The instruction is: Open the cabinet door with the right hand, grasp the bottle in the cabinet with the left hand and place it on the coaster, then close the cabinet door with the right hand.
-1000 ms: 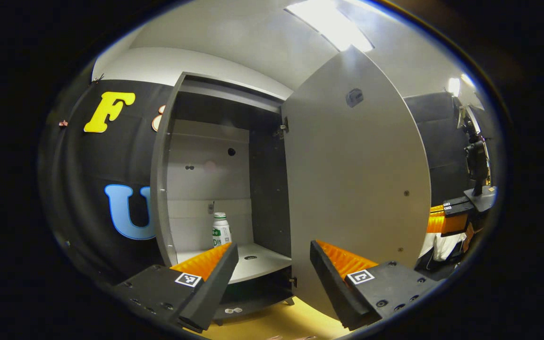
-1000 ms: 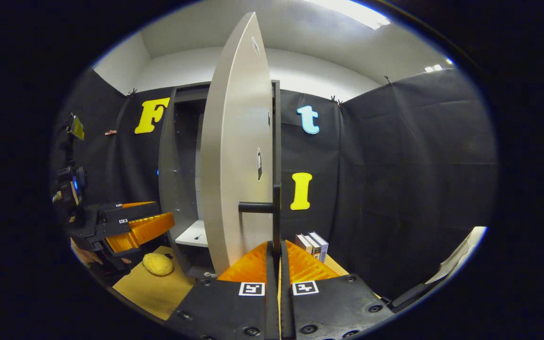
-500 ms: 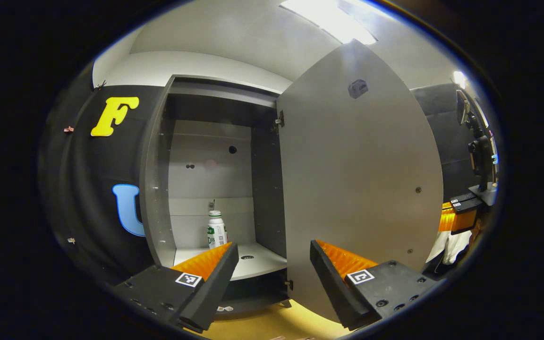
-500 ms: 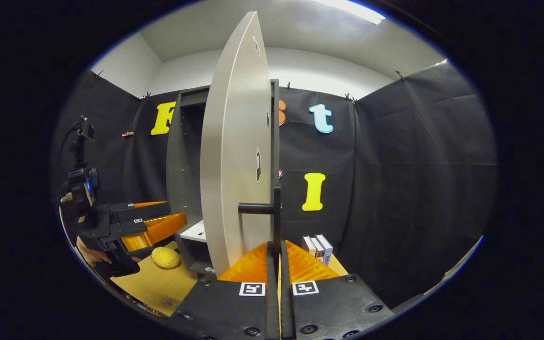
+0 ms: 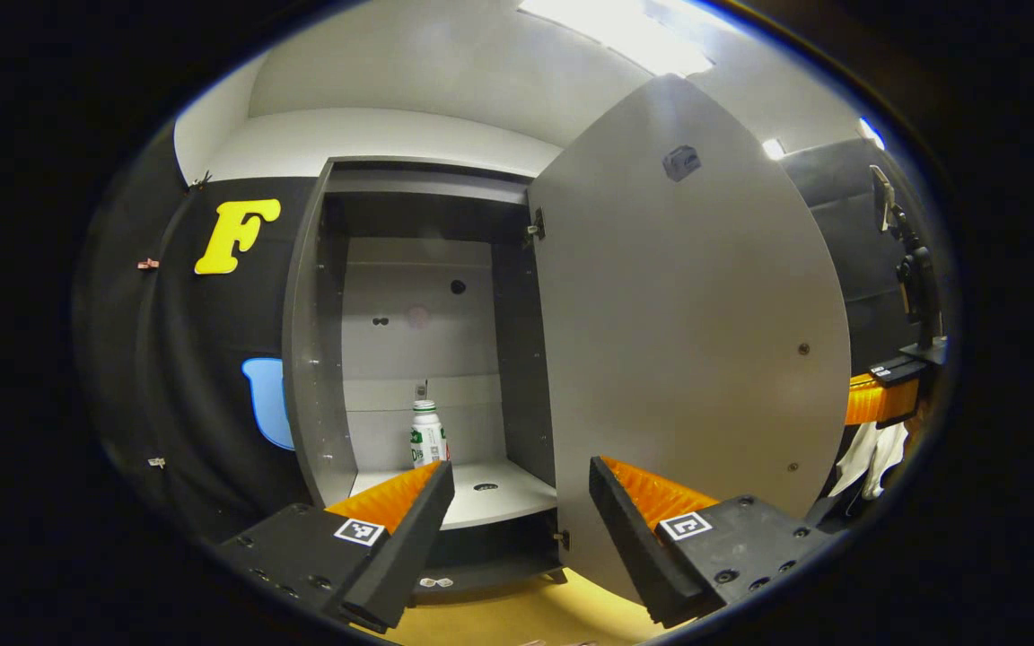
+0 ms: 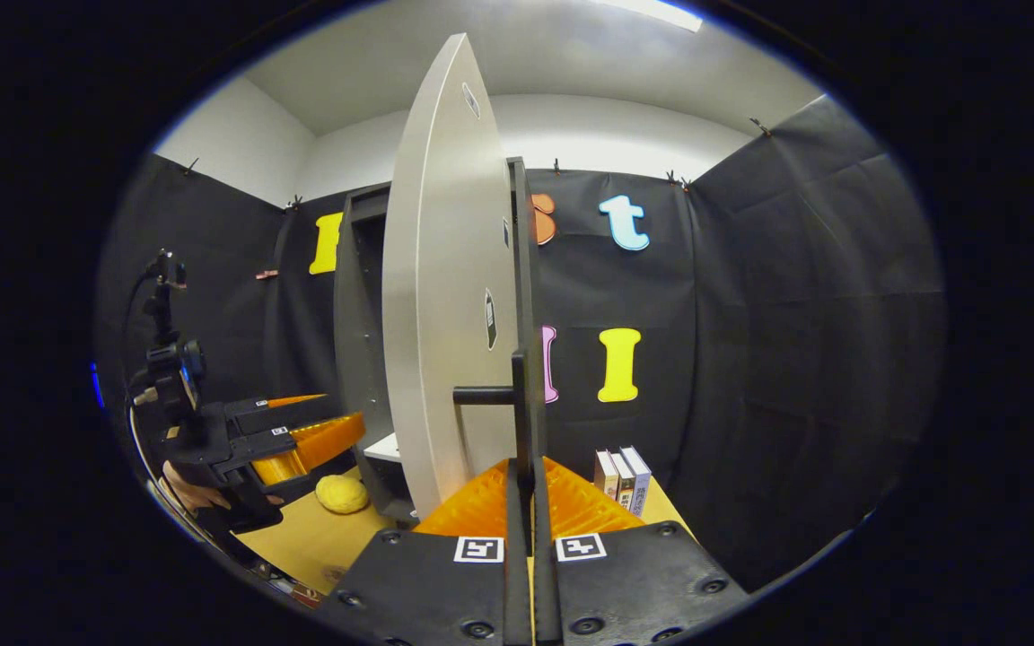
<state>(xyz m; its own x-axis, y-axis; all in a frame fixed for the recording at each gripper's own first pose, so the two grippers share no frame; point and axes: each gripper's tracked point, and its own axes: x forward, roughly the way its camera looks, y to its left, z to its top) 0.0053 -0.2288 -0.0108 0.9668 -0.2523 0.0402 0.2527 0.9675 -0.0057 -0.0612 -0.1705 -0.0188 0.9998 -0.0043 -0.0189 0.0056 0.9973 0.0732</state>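
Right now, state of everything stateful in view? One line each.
Grey cabinet door: swung wide open.
Black bar handle: clamped by the right gripper.
Right gripper: shut on the handle.
Left gripper: fingers open, empty, in front of the cabinet opening.
White bottle with green cap: upright on the cabinet shelf, capped, ungrasped.
Small books: upright on the table, closed.

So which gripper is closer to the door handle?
Right. The right gripper is shut on the door handle, while the left gripper hangs open, apart from it, facing the cabinet's bottle.
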